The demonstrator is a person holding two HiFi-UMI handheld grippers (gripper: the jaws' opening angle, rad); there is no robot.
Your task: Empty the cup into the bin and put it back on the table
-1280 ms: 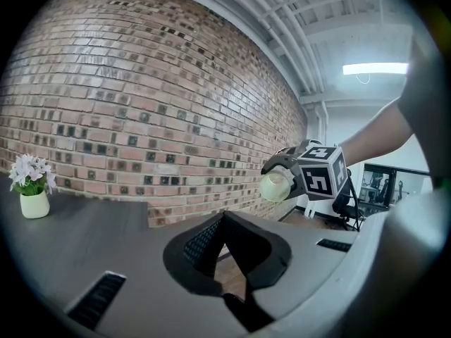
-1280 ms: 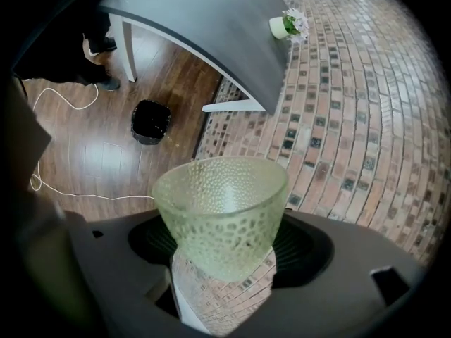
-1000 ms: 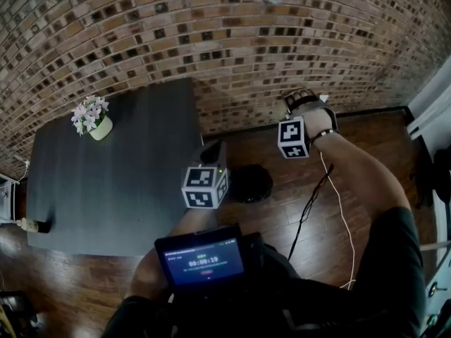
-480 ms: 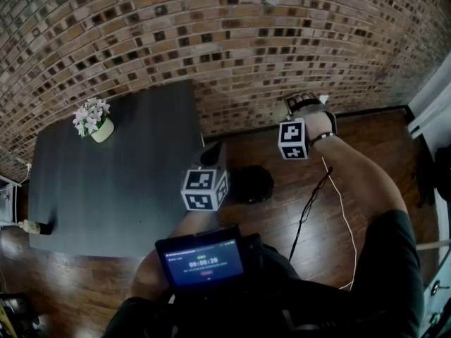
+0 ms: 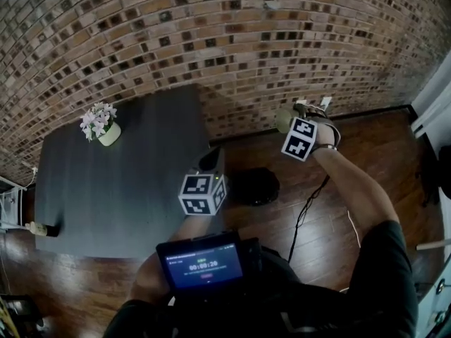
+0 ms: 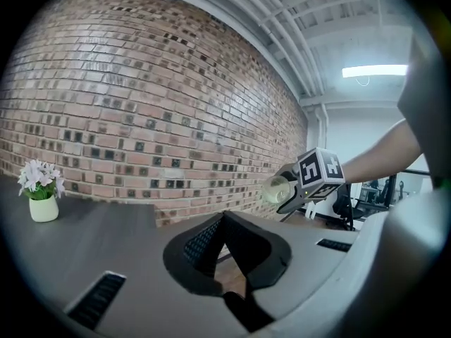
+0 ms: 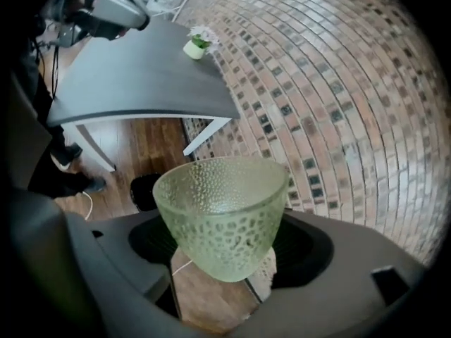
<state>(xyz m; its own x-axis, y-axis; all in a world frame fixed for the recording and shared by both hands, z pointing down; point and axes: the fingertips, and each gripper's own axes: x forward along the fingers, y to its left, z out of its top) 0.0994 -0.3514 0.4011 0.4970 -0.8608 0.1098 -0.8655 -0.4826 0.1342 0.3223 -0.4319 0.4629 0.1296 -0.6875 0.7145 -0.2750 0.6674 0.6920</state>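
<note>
A pale green dimpled glass cup [image 7: 222,213] is gripped between the pads of my right gripper [image 7: 224,241], its rim tipped toward the brick wall. Nothing shows inside it. In the head view the cup [image 5: 282,120] hangs over the wooden floor beside the right gripper [image 5: 289,121], up and to the right of the black bin [image 5: 254,185]. My left gripper [image 5: 211,159] hovers at the right edge of the dark table [image 5: 120,189], its jaws shut on nothing. From the left gripper view, the cup [image 6: 276,189] is off to the right.
A small white pot of flowers [image 5: 100,125] stands at the table's far left. The brick wall [image 5: 232,55] runs behind the table and bin. A thin cable [image 5: 310,203] lies on the floor to the right of the bin. A screen device [image 5: 204,263] sits at my chest.
My right gripper has rolled, so its marker cube stands tilted and the cup shows at its left. The left gripper has stayed where it was.
</note>
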